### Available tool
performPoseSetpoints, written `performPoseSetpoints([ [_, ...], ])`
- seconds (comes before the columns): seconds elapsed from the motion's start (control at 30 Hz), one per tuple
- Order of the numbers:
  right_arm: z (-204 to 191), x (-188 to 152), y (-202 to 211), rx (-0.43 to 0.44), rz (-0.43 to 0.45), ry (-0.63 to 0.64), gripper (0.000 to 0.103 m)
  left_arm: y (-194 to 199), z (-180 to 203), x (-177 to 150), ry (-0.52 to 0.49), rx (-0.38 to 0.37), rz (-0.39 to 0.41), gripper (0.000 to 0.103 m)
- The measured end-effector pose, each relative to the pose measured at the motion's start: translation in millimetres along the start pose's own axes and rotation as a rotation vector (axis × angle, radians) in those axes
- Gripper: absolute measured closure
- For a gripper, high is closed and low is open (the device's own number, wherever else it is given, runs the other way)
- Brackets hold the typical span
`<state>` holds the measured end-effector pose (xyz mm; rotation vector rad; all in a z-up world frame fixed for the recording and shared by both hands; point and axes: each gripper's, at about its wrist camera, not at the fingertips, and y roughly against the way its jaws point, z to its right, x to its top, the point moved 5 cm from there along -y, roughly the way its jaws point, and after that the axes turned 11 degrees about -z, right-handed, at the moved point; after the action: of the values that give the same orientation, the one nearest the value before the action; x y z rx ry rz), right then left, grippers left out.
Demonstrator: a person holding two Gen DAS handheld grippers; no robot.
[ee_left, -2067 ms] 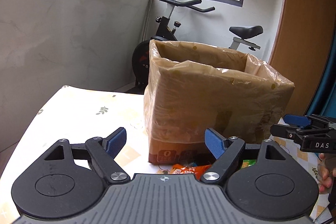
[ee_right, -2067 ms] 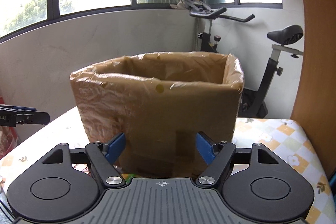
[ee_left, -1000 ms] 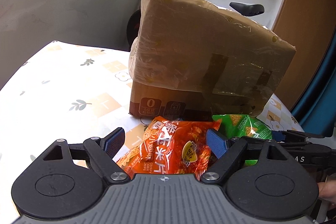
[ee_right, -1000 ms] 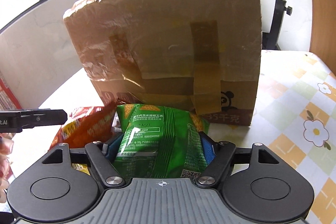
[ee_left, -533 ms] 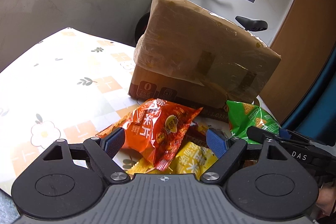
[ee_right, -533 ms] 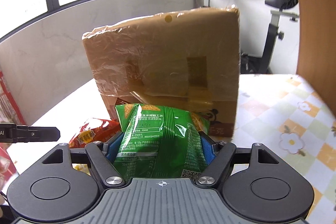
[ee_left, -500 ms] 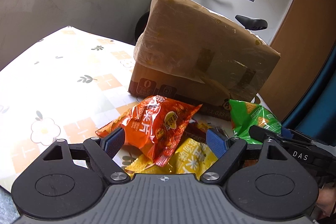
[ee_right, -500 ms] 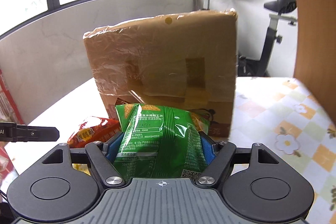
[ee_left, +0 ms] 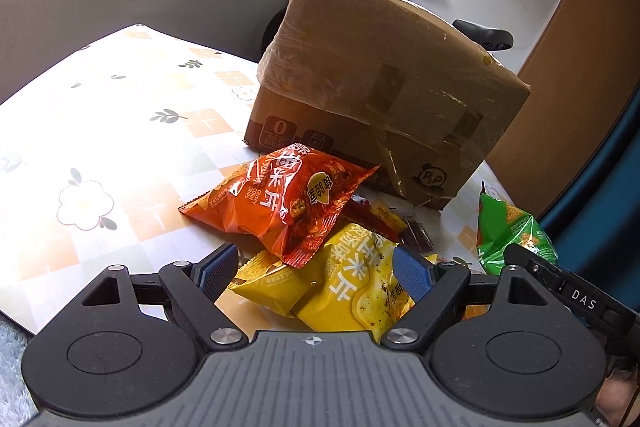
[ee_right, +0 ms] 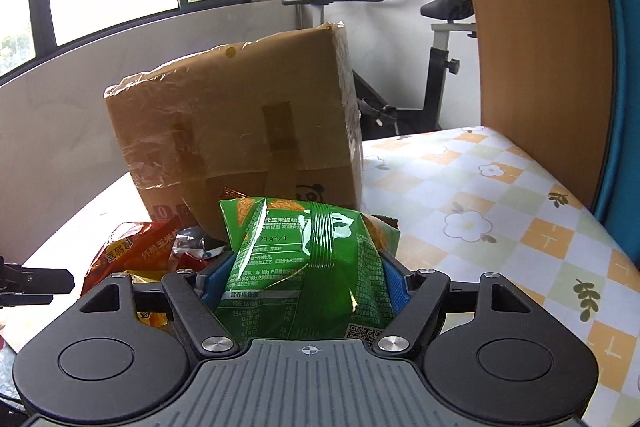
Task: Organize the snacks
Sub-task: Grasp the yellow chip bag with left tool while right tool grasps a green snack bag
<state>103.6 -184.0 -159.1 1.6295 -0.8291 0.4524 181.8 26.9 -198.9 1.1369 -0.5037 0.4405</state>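
Two bags lie ahead of the left gripper [ee_left: 314, 269], jaws wide, gripping nothing: yellow bag [ee_left: 344, 293] between the pads, orange bag [ee_left: 280, 203] beyond it, long axis slanting toward the box [ee_left: 384, 87] mid-table; the box mouth is unseen. Right view: right gripper [ee_right: 302, 285] clamps the green bag [ee_right: 304, 259], upright before the box; its bottom is cut off.

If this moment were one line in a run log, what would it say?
right gripper: jaws shut on green bag | left gripper: jaws open over yellow bag | box: behind snacks
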Motion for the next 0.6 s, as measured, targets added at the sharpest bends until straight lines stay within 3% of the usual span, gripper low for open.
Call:
performPoseSetpoints([
  [0.43, 0.2, -5.4, -17.1, 0.008, -0.026, -0.002, 0.031, -17.4, 7.2, -3.4, -0.041, 0.017, -0.066, 0.017],
  [0.6, -0.4, -5.7, -17.8, 0.016, -0.021, 0.002, 0.031, -23.4, 6.8, -6.2, -0.038, -0.020, -0.104, 0.017],
])
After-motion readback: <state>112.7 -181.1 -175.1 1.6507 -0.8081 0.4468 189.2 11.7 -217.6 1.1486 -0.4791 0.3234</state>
